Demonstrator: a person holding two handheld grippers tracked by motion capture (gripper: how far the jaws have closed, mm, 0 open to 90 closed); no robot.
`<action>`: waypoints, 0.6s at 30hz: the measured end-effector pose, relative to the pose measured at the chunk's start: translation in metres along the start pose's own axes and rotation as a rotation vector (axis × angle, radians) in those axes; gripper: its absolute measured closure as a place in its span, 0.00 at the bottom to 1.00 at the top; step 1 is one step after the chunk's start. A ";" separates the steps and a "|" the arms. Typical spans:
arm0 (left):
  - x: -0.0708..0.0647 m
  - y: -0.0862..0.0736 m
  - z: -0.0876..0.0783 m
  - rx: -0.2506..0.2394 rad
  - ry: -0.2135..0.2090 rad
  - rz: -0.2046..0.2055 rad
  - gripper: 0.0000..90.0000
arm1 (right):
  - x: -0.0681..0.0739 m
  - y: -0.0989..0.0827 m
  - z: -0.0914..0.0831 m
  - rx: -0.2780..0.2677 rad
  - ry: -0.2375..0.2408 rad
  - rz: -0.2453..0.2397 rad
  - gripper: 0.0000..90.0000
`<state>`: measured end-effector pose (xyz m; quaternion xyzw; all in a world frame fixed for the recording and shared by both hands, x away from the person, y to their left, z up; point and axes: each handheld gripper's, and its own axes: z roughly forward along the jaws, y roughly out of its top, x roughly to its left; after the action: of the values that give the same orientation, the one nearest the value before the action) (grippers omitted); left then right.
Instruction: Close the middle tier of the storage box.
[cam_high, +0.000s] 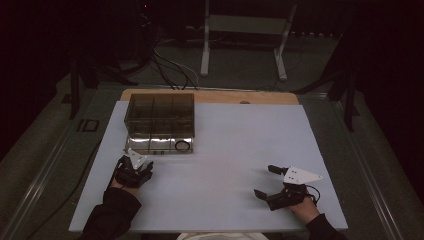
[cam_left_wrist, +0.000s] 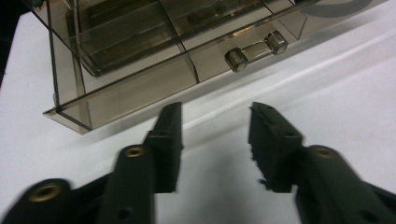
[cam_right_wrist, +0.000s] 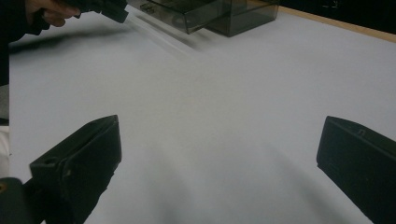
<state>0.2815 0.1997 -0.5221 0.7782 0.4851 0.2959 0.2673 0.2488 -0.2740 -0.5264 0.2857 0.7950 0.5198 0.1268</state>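
box: smoked transparent plastic organiser box (cam_high: 161, 121) with inner dividers, on the white table sheet (cam_high: 225, 150), far-left part, near the far wooden edge
drawer: bottom clear drawer (cam_high: 160, 145) sticks out toward the near side; a dark ring (cam_high: 183, 145) lies in its right end
handle: clear bar handle on two round knobs (cam_left_wrist: 256, 49) on the drawer front, far-right of the jaws in the left gripper view
left gripper: black two-jaw left gripper (cam_high: 134, 170), just near of the drawer front, near-left of the box; jaws partly apart, nothing between them, not touching the drawer; pads (cam_left_wrist: 169, 135) over bare sheet
right gripper: black two-jaw right gripper (cam_high: 270, 181), near-right on the sheet, well apart from the box; jaws wide apart, holding nothing, bare sheet between the pads (cam_right_wrist: 88, 154)
background: white metal frame legs (cam_high: 205, 45) and dark cables (cam_high: 170, 70) on the floor beyond the table
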 end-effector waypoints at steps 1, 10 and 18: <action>0.000 0.000 0.000 -0.002 -0.005 -0.001 0.71 | 0.000 0.000 0.000 0.000 -0.001 0.000 0.00; 0.002 0.002 0.004 -0.006 -0.049 -0.008 0.90 | 0.000 0.000 0.000 0.000 -0.002 -0.002 0.00; 0.003 0.005 0.006 -0.014 -0.056 0.002 1.00 | 0.000 0.000 0.000 0.000 -0.002 -0.002 0.00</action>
<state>0.2900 0.2001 -0.5226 0.7847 0.4746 0.2777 0.2862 0.2486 -0.2740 -0.5261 0.2853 0.7953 0.5194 0.1282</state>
